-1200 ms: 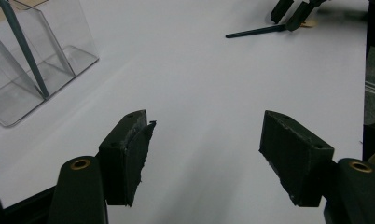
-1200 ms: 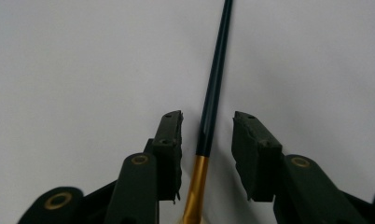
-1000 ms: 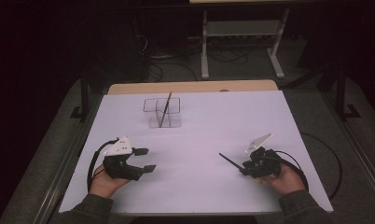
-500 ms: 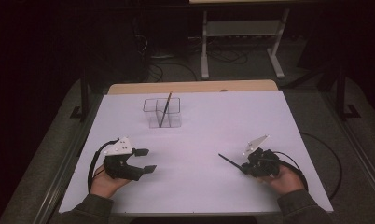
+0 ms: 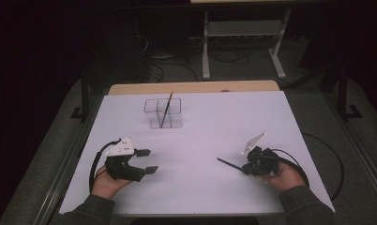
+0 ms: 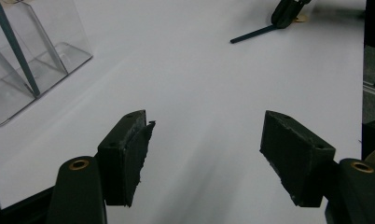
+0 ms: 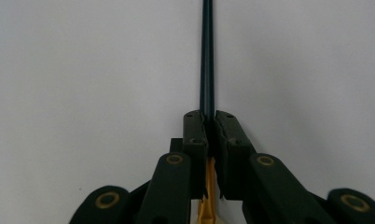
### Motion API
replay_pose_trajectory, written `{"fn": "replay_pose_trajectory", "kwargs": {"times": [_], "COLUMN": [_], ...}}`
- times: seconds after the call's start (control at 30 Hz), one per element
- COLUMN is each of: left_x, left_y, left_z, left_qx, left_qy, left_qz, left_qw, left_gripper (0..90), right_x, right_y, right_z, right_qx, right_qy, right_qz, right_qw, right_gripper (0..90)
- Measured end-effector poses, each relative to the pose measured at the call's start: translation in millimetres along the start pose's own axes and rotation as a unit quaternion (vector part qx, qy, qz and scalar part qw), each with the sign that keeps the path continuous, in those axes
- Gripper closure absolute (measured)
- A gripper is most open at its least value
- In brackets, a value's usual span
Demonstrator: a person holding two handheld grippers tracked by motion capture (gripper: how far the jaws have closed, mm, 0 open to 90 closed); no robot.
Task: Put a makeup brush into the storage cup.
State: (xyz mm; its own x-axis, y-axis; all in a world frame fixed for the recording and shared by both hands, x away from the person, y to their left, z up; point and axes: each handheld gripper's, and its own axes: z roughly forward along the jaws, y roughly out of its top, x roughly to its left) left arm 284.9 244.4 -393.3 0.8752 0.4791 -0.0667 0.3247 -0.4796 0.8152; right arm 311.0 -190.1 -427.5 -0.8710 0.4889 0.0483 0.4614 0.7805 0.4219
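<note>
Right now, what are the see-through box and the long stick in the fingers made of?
The see-through box looks like clear, glossy hard plastic: you can see the table through its walls and dividers. The long stick held by the right gripper looks like a dark, smooth pencil, perhaps painted wood; its gold-coloured end hints at that, but I can't be sure.

Dim room, grey floor [image 5: 46, 140], white metal rack [image 5: 243, 35] behind the table [image 5: 233, 117]

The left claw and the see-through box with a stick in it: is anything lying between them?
No. Between the left claw and the clear box, the high view shows just bare white table; the left gripper view agrees.
</note>
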Motion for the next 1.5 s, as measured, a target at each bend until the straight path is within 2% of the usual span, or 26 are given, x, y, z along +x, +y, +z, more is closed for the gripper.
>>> {"fn": "replay_pose_trajectory", "kwargs": {"times": [0.17, 0.3, 0.43, 0.67, 0.83, 0.97, 1.03, 1.1, 1.27, 1.37, 1.5], "left_x": [0.1, 0.4, -1.0, -2.5, -6.9, -9.8, -11.6, -12.8, -16.2, -18.5, -21.5], "left_y": [0.5, 0.7, 2.3, 8.3, 15.1, 22.0, 25.3, 28.4, 34.9, 38.5, 42.9], "left_z": [0.2, -0.2, -0.1, 0.1, 2.5, 5.2, 6.5, 7.8, 10.4, 11.6, 13.2], "left_qx": [0.001, 0.002, 0.003, -0.001, 0.0, 0.0, 0.002, 0.003, 0.007, 0.007, 0.009], "left_qy": [-0.002, -0.003, -0.005, -0.007, -0.016, -0.023, -0.029, -0.032, -0.043, -0.051, -0.061], "left_qz": [0.006, 0.007, 0.009, 0.018, 0.027, 0.037, 0.043, 0.048, 0.055, 0.055, 0.063], "left_qw": [1.0, 1.0, 0.9999, 0.9998, 0.9995, 0.999, 0.9987, 0.9983, 0.9976, 0.9971, 0.9961], "left_gripper": [31.4, 31.5, 31.5, 32.0, 32.2, 32.2, 32.3, 32.8, 33.8, 34.6, 35.6], "right_x": [-5.5, -10.2, -10.8, -7.9, -0.7, 8.3, 10.2, 16.0, 23.6, 31.9, 38.4], "right_y": [3.4, 2.9, 4.8, 14.7, 26.8, 41.3, 44.3, 53.6, 65.1, 76.6, 85.0], "right_z": [0.2, 0.2, -0.2, -5.8, -16.3, -26.4, -28.4, -33.0, -37.1, -39.5, -40.9], "right_qx": [0.013, 0.008, 0.014, 0.025, 0.019, 0.011, 0.011, 0.008, 0.004, 0.001, -0.001], "right_qy": [0.02, 0.034, 0.037, 0.042, 0.047, 0.057, 0.059, 0.063, 0.072, 0.081, 0.086], "right_qz": [0.002, -0.002, -0.006, -0.028, -0.055, -0.082, -0.087, -0.102, -0.118, -0.137, -0.151], "right_qw": [0.9997, 0.9994, 0.9992, 0.9984, 0.9972, 0.9949, 0.9944, 0.9928, 0.9904, 0.9872, 0.9848], "right_gripper": [83.0, 83.1, 83.1, 83.1, 83.1, 83.0, 83.0, 83.0, 83.0, 83.0, 83.0]}}
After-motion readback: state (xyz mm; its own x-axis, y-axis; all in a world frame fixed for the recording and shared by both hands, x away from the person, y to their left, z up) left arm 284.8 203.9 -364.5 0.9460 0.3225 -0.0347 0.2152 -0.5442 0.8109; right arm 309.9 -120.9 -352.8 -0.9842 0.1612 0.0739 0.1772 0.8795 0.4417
